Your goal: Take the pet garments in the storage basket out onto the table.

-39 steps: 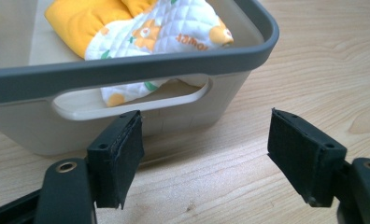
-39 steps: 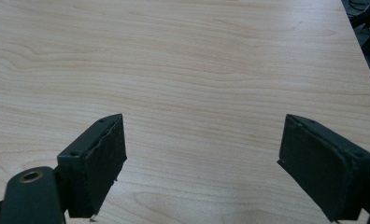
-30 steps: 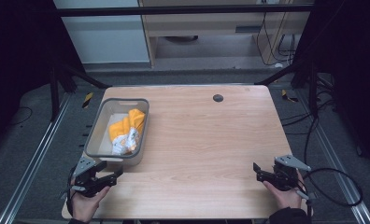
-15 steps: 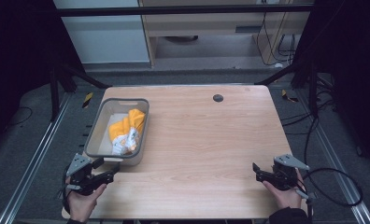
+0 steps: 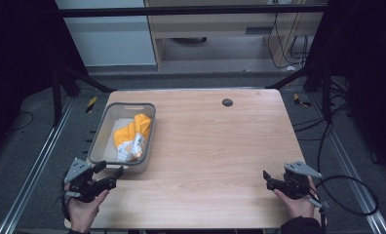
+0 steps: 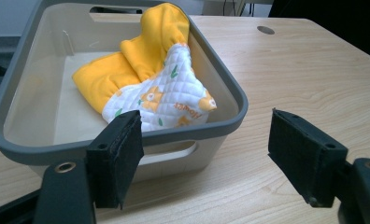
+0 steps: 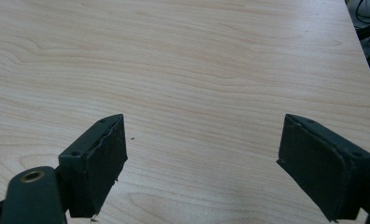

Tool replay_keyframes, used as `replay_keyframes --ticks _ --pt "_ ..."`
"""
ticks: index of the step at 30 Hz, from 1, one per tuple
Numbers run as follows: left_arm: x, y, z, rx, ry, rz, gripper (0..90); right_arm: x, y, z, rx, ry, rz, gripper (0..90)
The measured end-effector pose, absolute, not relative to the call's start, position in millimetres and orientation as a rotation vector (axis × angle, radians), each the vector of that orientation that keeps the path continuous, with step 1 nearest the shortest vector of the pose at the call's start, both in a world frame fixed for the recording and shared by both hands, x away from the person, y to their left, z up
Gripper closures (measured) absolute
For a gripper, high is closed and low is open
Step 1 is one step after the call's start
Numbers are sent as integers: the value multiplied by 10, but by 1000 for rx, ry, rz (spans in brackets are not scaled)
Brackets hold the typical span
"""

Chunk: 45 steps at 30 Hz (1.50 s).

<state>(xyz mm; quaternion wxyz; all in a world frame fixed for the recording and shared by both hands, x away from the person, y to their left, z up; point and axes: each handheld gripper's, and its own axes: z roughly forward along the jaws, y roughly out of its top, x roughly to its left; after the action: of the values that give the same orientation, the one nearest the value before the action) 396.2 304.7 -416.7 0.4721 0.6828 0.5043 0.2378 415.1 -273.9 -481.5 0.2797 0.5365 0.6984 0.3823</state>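
Claw on the left (image 6: 206,154) is gaping wide just before the grey bin (image 6: 127,140), where the yellow cloth (image 6: 145,79) is lying; its jaw is risking catching the near rim and shoving the bin.

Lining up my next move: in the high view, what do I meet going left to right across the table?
Left gripper, open → grey bin holding the yellow cloth → bare table with its dark grommet hole → right gripper, open.
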Motion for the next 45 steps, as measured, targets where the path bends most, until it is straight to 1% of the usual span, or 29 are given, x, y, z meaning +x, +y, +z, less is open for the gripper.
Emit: replay_keyframes --ticks 10,18,28,45 --pt "3994 3028 -4089 1671 1226 582 257 4167 -2717 -4829 1425 1885 1033 151" --pt "4028 3043 -3959 1661 1198 596 257 4172 -2714 -4836 1410 1895 1038 156" --pt "4126 2995 -3853 1677 1186 613 251 4175 -2706 -4846 1396 1911 1030 157" --pt "4299 3032 -3729 1651 1196 606 248 4177 -2693 -4837 1365 1899 1016 167"
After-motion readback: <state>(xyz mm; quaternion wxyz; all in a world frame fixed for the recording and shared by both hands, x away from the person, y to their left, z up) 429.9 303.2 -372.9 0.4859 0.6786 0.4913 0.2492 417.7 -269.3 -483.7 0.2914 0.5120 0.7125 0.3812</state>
